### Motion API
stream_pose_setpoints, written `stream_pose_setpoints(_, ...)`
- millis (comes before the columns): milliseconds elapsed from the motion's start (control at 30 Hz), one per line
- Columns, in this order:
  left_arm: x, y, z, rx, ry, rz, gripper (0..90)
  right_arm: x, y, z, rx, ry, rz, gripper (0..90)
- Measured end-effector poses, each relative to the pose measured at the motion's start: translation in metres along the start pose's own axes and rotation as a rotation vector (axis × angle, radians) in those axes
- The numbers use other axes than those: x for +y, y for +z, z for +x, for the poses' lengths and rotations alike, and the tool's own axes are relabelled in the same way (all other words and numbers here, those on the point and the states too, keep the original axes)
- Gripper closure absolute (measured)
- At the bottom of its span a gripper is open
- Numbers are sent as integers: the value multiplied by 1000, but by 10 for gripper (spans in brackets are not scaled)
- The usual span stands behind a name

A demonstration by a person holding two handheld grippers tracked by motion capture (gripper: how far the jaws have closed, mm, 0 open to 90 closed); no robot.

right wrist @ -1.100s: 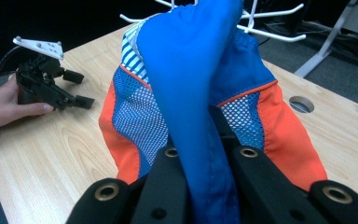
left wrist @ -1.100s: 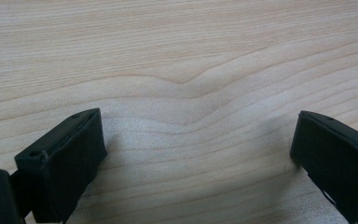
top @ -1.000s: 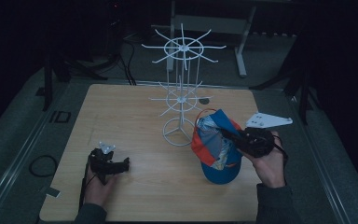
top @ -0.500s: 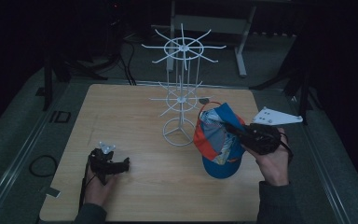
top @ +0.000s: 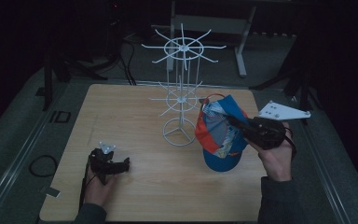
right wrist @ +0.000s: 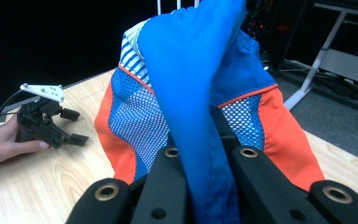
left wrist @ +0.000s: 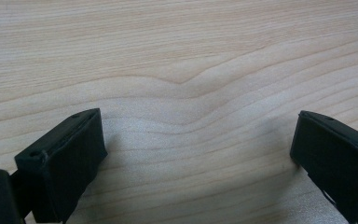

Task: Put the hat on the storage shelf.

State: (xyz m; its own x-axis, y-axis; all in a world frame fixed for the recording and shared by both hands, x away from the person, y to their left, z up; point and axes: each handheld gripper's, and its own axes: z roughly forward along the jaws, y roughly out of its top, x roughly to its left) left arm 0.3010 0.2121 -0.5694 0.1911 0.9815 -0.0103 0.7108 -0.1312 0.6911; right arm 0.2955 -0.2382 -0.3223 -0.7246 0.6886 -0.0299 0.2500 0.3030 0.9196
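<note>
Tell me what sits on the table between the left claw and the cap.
Nothing: in the high view, bare wood of the table runs from the left claw to the cap. The white wire rack stands farther back.

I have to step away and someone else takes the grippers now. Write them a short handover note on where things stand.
Right gripper: shut on the blue and orange cap, pinching its blue fabric, held off the table beside the white wire rack.
Left gripper: open, holding nothing, resting low over the wooden table at its near left.
Done: cap picked up and brought next to the rack.
Left: the cap hangs on no hook yet; probably lift it onto one of the rack's arms, then release.
</note>
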Motion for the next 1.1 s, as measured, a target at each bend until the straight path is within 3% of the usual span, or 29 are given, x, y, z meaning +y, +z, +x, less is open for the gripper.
stream_pose_setpoints(1100, 0, 0, -2, -3, 2, -2, 35, 37, -16, -3, -21, -43, -102, 884)
